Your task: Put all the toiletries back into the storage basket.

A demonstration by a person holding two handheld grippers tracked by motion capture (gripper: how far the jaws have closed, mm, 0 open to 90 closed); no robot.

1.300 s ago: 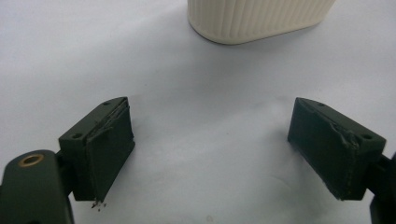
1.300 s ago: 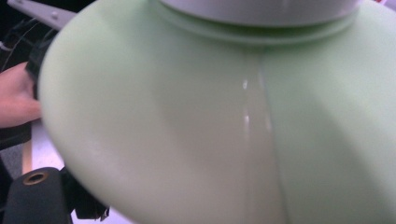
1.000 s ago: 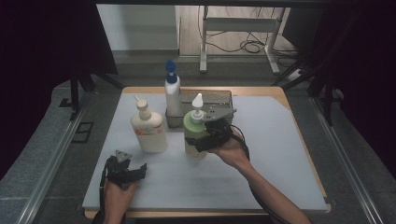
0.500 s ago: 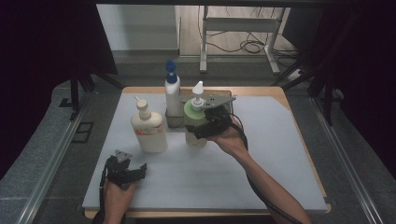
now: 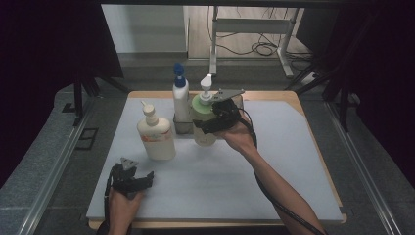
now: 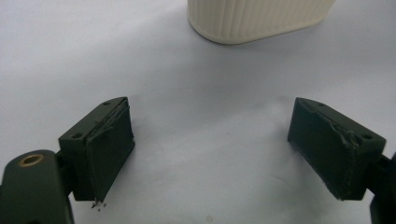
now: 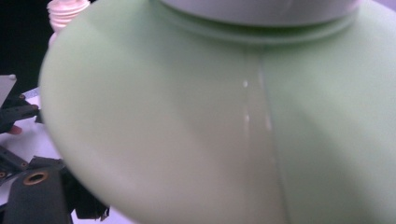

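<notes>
**Green pump bottle clamped in right gripper, left gripper idle and wide**

Grip first: right gripper closed around the shoulder of the green pump bottle, one jaw on each side of the body, pads pressing on the plastic. Seen from the high view as held upright, white pump head above the jaws, base just at or over the white mat; contact between base and mat not possible to judge. In the right gripper view, pale green wall hard against the lens, white collar at the top edge, one dark jaw low at the left beside the bottle's flank.

Beyond the right fingertips, just beside the held bottle: blue-capped white bottle standing in a small dark tray. Farther to that side, apart from the tray: cream pump bottle, upright on the mat.

Left gripper resting low on the near part of the mat, well apart from the right one. Jaws spread wide in the left gripper view, nothing between the pads, only bare mat. Straight ahead of those open fingertips, near but not touching: ribbed base of the cream pump bottle. Frayed pad edge on the left-hand finger.
</notes>
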